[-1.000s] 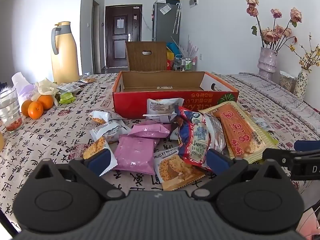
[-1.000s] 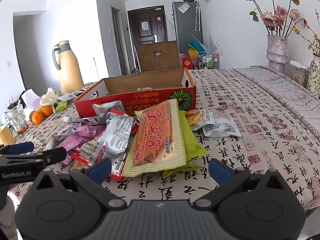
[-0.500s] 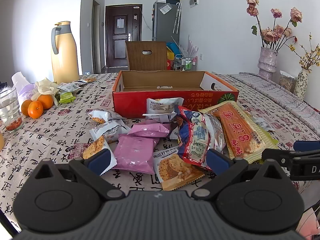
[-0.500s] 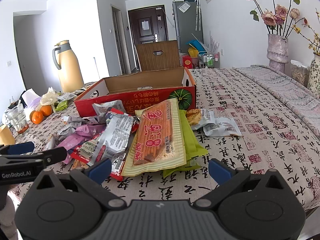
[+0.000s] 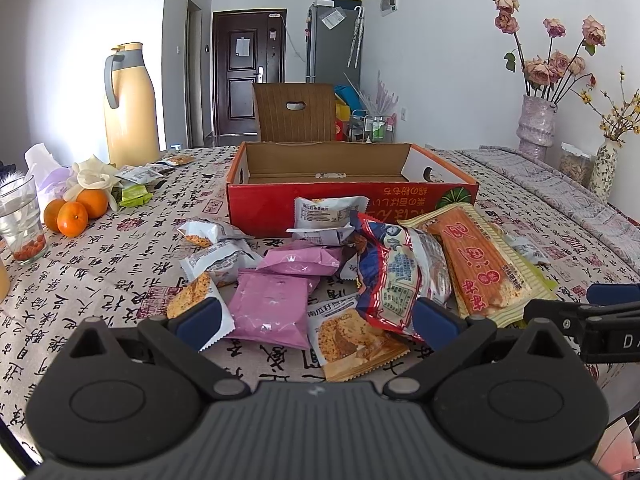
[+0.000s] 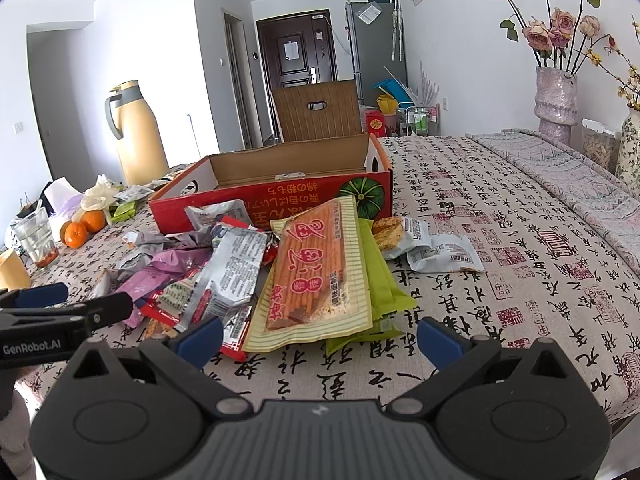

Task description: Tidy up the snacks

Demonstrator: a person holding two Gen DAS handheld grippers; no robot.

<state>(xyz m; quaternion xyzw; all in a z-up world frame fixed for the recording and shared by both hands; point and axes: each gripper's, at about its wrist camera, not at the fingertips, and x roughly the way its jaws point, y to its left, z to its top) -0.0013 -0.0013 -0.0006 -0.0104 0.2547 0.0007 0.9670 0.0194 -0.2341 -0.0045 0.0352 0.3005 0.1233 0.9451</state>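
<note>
A heap of snack packets lies on the table in front of an empty red cardboard box [image 5: 348,200] [image 6: 280,200]. The heap holds pink packets [image 5: 272,304], a red-and-blue bag [image 5: 404,276] [image 6: 224,276], a long orange packet [image 5: 476,264] [image 6: 316,264] on green ones [image 6: 380,280], and small white packets [image 5: 328,210] [image 6: 436,254]. My left gripper [image 5: 316,322] is open and empty, just short of the heap's near edge. My right gripper [image 6: 320,340] is open and empty in front of the orange packet.
At the left stand a yellow thermos jug [image 5: 130,108], oranges [image 5: 74,214], a glass [image 5: 22,220] and more small packets [image 5: 136,194]. Vases with flowers [image 5: 536,120] [image 6: 556,100] stand at the far right. A chair back [image 5: 296,112] rises behind the box.
</note>
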